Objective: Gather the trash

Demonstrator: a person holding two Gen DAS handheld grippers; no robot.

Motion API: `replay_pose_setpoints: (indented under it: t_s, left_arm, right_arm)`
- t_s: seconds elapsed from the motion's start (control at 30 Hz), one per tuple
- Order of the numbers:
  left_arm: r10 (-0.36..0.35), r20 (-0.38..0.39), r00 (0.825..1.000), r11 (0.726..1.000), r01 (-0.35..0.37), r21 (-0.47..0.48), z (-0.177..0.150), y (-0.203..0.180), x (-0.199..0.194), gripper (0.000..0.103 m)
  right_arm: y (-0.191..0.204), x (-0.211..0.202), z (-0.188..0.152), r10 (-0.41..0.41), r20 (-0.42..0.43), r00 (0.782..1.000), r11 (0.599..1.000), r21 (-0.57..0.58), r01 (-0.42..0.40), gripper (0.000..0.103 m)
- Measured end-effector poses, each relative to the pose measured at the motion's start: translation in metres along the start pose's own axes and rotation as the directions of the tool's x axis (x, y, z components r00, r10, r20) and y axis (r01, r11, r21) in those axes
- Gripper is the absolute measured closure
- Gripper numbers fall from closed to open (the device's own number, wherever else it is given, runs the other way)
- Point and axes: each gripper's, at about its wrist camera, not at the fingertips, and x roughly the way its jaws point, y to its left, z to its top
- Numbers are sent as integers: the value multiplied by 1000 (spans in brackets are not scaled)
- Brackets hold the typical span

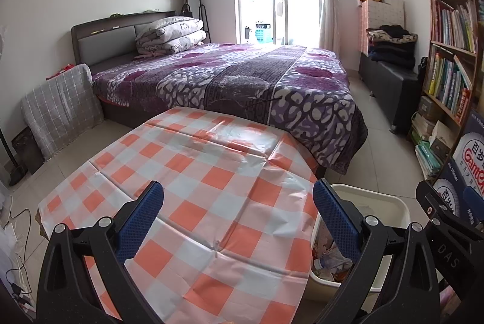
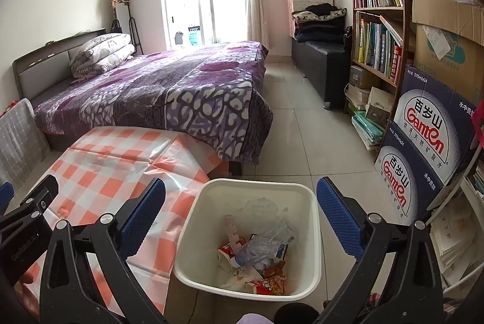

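Note:
A cream plastic bin (image 2: 311, 236) stands on the floor right of the table. It holds trash (image 2: 257, 260): a clear plastic bottle, a paper cup, snack wrappers. My right gripper (image 2: 242, 221) is open and empty, held above the bin. The bin's rim (image 1: 393, 204) also shows at the right of the left wrist view. My left gripper (image 1: 239, 221) is open and empty above the table with the orange-and-white checked cloth (image 1: 193, 196). I see no trash on the cloth.
A bed with a purple patterned cover (image 1: 242, 81) stands behind the table. A bookshelf (image 2: 381, 30) and stacked Ganten water boxes (image 2: 423, 148) line the right wall. Tiled floor (image 2: 302, 118) runs between the bed and the shelf. Cables (image 1: 15, 263) lie at left.

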Motion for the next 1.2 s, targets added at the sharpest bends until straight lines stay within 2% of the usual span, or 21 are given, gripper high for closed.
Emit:
replay_pose_setpoints:
  t_s: [0.57, 1.2]
  left_arm:
    - [-21, -12, 1000, 1000, 21, 12, 0, 0, 4, 7]
    - [-25, -21, 999, 1000, 25, 6, 1, 5, 5, 7]
  right_arm:
    - [2, 3, -13, 5, -36, 999, 1000, 8, -5, 7]
    - [0, 4, -8, 6, -40, 999, 1000, 12, -5, 7]
